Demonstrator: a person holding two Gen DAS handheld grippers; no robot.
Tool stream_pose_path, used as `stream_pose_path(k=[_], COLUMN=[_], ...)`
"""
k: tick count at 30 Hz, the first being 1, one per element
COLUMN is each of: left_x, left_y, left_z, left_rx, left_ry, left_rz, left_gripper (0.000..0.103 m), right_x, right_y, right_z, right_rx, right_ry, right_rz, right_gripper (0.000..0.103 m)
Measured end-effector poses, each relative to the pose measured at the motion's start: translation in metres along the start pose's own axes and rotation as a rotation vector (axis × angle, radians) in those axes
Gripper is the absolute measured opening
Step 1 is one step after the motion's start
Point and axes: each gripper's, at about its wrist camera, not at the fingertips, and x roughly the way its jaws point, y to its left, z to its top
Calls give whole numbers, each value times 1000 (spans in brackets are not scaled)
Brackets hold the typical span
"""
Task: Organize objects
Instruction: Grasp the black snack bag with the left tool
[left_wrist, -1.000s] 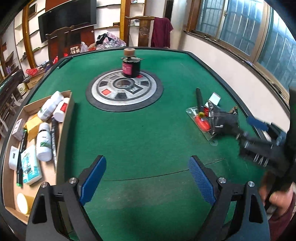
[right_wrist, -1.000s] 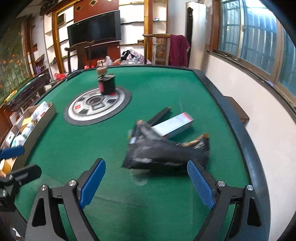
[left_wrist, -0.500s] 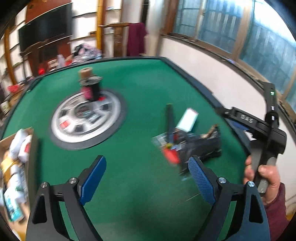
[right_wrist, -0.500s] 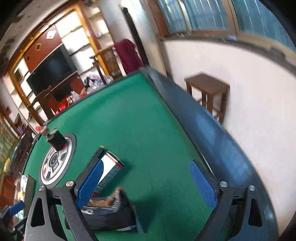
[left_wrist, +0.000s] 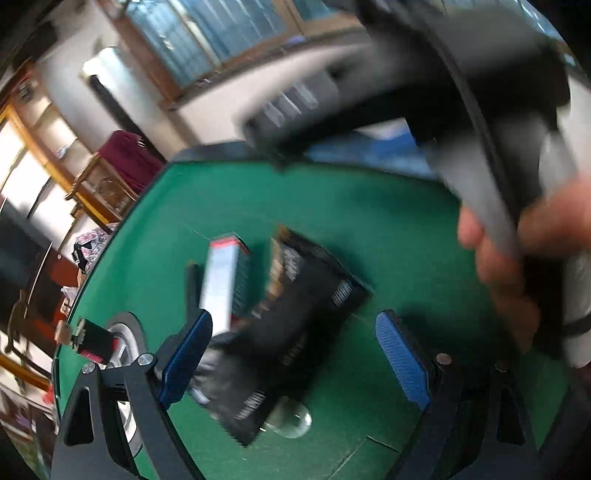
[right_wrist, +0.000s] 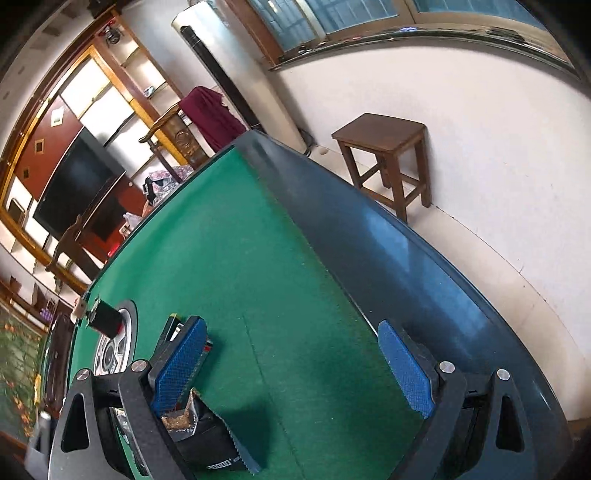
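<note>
My left gripper (left_wrist: 293, 358) is open and hangs over a black snack packet (left_wrist: 295, 317) lying on the green felt. The packet shows between its blue pads, which do not touch it. A white box with a red end (left_wrist: 221, 280) and a black pen (left_wrist: 192, 288) lie just left of the packet. This view is blurred. My right gripper (right_wrist: 293, 371) is open above bare felt near the table's right rim. In its view the packet (right_wrist: 207, 443) is at lower left and the box (right_wrist: 171, 330) is behind the left finger.
A black jar with a cork top (right_wrist: 103, 319) stands on a round grey disc (right_wrist: 110, 354) further left. A person's hand (left_wrist: 517, 266) grips the other gripper's handle at the right. A dark raised table rim (right_wrist: 369, 258) runs past a wooden stool (right_wrist: 384, 155) by the wall.
Both views have rolled. The left gripper swung right, from near the cardboard box to over the packet and white box. The right gripper shifted right, leaving the packet at its lower left.
</note>
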Motion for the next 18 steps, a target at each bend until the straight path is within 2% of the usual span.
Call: stream_pose_path(k=[2, 3, 8, 11, 15, 18], left_x=[4, 6, -6, -27, -64, -96], left_y=[-1, 1, 28, 47, 71, 85], left_z=[-5, -7, -18, -33, -67, -100], left_rx=[-17, -41, -213, -331, -453, -547], left_ry=[27, 48, 49, 2, -57, -97], left_rz=[-27, -56, -148, -187, -171, -110], left_gripper=[62, 31, 23, 22, 22, 22], right_x=[1, 2, 6, 7, 9, 12], right_y=[1, 2, 9, 10, 15, 23], right_z=[0, 0, -2, -2, -6, -11], right_rx=[-2, -8, -39, -49, -88, -133], right_ry=[4, 9, 24, 27, 31, 42], right_rz=[-1, -1, -1, 4, -3, -1], right_gripper=[96, 96, 96, 96, 96, 96])
